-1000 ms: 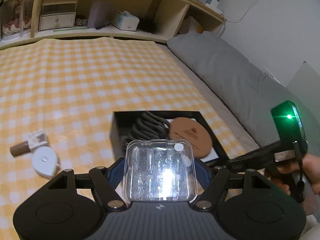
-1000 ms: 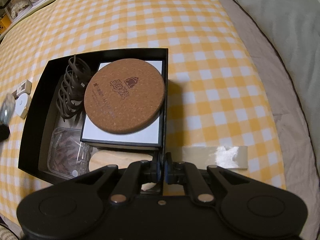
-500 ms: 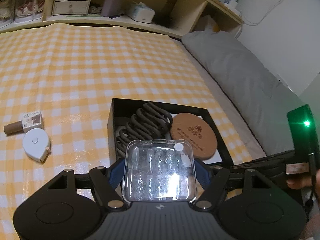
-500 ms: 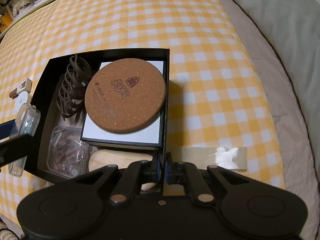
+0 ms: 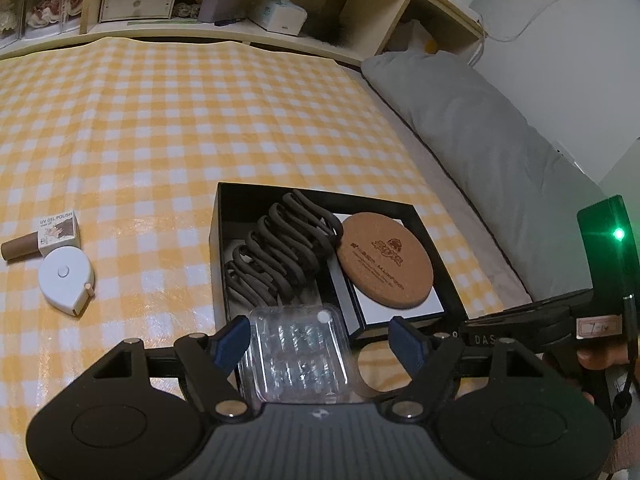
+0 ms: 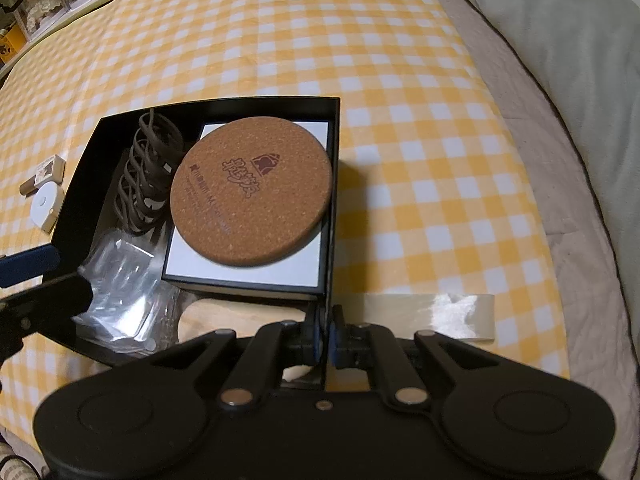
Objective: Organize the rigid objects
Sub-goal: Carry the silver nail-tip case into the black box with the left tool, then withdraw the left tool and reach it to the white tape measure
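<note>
A black box [image 5: 218, 216] lies on the yellow checked cloth, holding a brown coiled holder [image 5: 276, 248] and a cork coaster [image 5: 384, 264] on a white box. A clear plastic case [image 5: 298, 356] rests in the box's near left corner, on another clear case [image 6: 160, 320]. My left gripper [image 5: 318, 340] straddles the upper case; its jaws are opening, and the right pad stands clear of the case. My right gripper [image 6: 327, 340] is shut on the box's near right wall [image 6: 334, 184], pinching the thin edge.
A white tape measure [image 5: 66, 280] and a gel polish bottle with its small box [image 5: 58, 232] lie left of the box. A grey pillow [image 5: 480, 128] runs along the right. A wooden shelf [image 5: 240, 0] stands behind. A clear tape strip [image 6: 440, 316] sits on the cloth.
My left gripper has come down over the box with the clear case, and its jaws have widened off it. The case now lies in the near left corner. The right gripper has not moved.
</note>
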The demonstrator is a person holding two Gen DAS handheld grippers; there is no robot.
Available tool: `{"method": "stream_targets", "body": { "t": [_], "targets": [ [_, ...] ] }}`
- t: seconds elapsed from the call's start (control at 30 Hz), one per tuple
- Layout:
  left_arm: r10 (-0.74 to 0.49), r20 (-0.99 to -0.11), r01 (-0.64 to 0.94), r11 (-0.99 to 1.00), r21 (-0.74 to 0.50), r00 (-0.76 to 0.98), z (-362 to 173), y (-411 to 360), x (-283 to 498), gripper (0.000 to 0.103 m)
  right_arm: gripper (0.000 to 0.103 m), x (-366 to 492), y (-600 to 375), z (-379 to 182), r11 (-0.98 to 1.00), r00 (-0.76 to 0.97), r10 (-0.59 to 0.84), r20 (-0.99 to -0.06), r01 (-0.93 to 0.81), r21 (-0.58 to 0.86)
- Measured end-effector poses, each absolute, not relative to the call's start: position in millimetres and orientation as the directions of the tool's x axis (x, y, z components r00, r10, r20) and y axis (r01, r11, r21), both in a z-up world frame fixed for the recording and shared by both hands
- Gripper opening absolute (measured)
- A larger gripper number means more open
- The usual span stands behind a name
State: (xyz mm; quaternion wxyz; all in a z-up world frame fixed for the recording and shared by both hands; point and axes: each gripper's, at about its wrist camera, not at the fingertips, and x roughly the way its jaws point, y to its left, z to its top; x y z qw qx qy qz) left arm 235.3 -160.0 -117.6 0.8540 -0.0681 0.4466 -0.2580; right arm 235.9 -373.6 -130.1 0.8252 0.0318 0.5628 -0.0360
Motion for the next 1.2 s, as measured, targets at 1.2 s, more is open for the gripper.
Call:
{"method": "stream_targets", "body": {
  "t": [1.2],
  "targets": [
    [-0.292,-0.735,0.291,0.947,-0.134,0.612,-136.8,-64.5,294.6,0.103,0.006,236.0,-372.4,-130.5,0.996,0.365,-0.029,-0.930,0.086,0.003]
  ]
}}
